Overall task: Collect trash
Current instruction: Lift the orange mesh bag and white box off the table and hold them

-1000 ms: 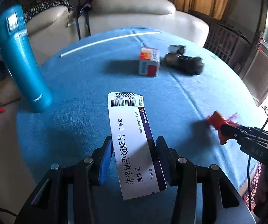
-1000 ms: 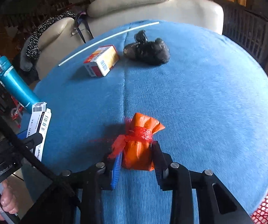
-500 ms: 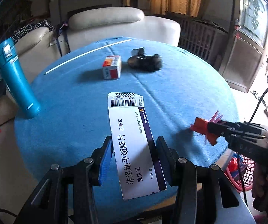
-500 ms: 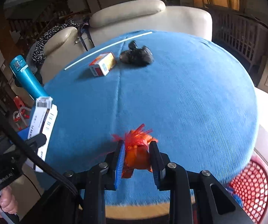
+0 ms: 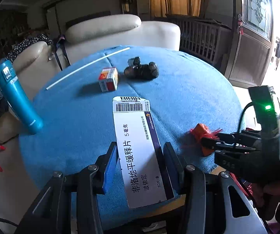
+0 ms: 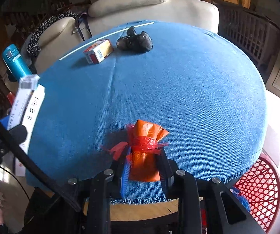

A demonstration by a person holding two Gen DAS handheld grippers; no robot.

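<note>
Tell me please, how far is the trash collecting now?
Partly done. In hand: left gripper holds the white medicine box, right gripper the orange wrapper, near the red basket. Left on the table: small carton, black bag.

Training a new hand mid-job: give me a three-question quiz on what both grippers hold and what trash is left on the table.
1. True or false: the left gripper is shut on a white medicine box.
2. What does the right gripper hold? A) black bag B) orange wrapper C) blue bottle
3. Fill in: beside the small orange-and-white box on the blue tablecloth lies a crumpled ____ bag.

Key: 1 true; 2 B, the orange wrapper; 3 black.
</note>
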